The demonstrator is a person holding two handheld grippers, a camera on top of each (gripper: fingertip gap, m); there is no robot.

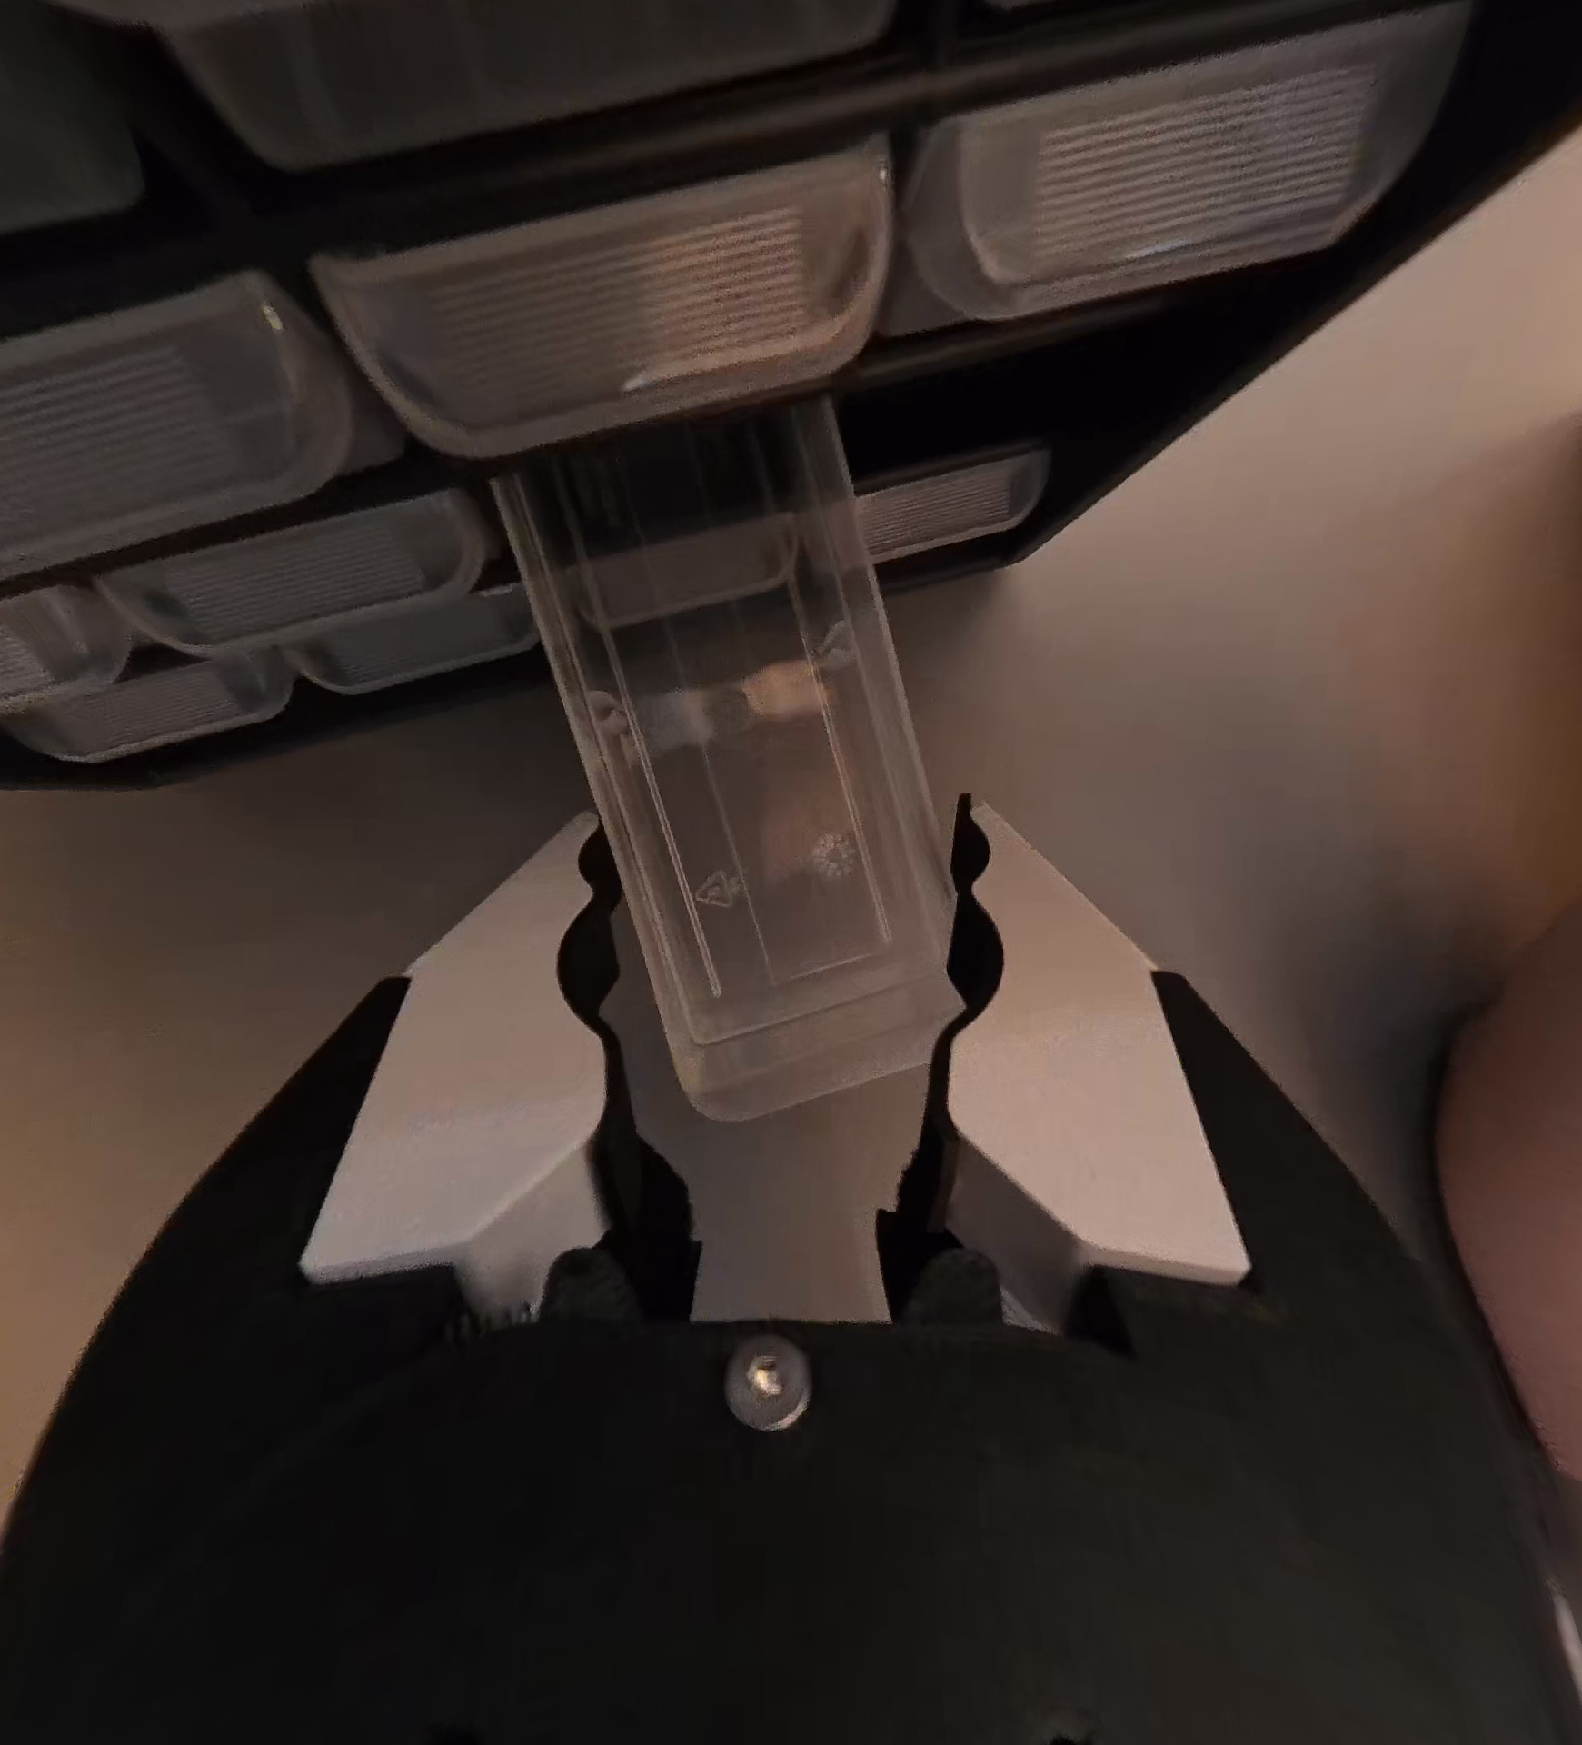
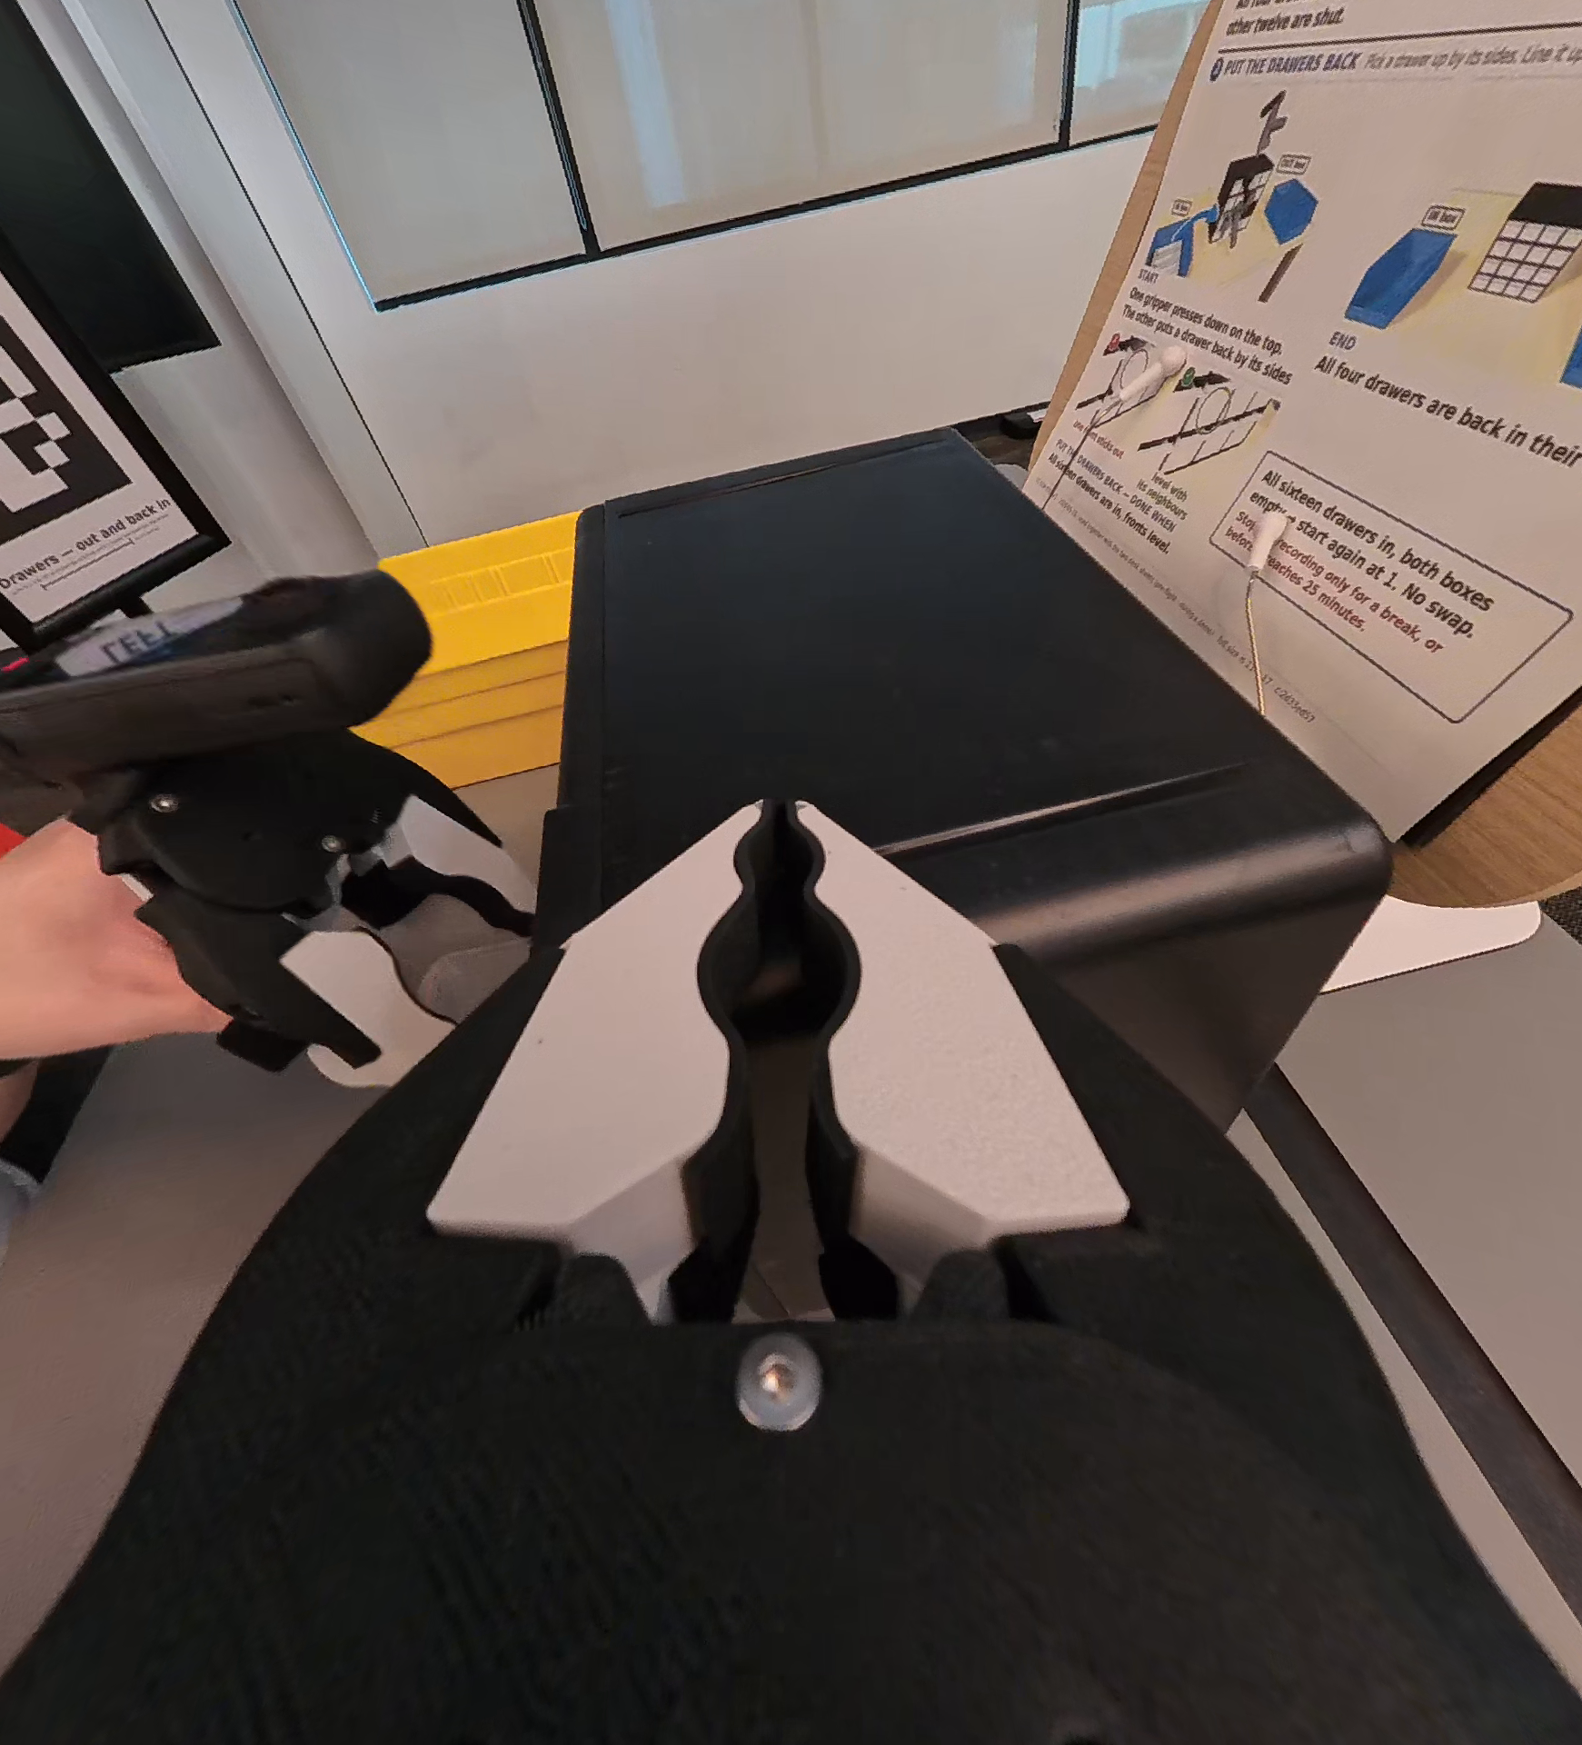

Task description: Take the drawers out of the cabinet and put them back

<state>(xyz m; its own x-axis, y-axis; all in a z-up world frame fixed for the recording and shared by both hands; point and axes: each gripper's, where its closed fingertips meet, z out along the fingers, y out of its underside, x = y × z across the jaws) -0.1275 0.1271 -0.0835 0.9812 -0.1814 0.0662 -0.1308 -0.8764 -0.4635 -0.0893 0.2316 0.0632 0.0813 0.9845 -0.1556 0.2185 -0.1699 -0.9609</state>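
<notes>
Clear plastic, long and narrow, the drawer (image 1: 749, 784) sticks far out of the black cabinet (image 1: 1098, 415), its front end nearest the left wrist camera and its rear still under the row of closed translucent drawers (image 1: 617, 293) above it. It slants slightly to the left as it runs back toward the cabinet face. The left gripper (image 1: 773, 850) reaches in from below with its jaws apart, the wavy black pads lying along either side of the drawer's front end; the right pad appears to touch the drawer wall, while a thin gap shows at the left, so a firm clamp cannot be confirmed. Grey table (image 1: 201, 944) lies under the drawer and the fingers. From the right wrist view, the left gripper (image 2: 447, 906) points toward the cabinet's front from the left, tilted downward, gripped from behind by a hand (image 2: 41, 954) whose forearm comes in low from the left edge. The right gripper (image 2: 777, 821) hovers over or rests at the near top edge of the cabinet (image 2: 909, 661), its jaws pressed together with nothing between them, pointing across the flat black top. Behind the cabinet sits a yellow bin (image 2: 485, 652); to the right stands an instruction board (image 2: 1391, 378) on a wooden panel, and at far left a framed sign (image 2: 31, 453) with a black-and-white marker.
</notes>
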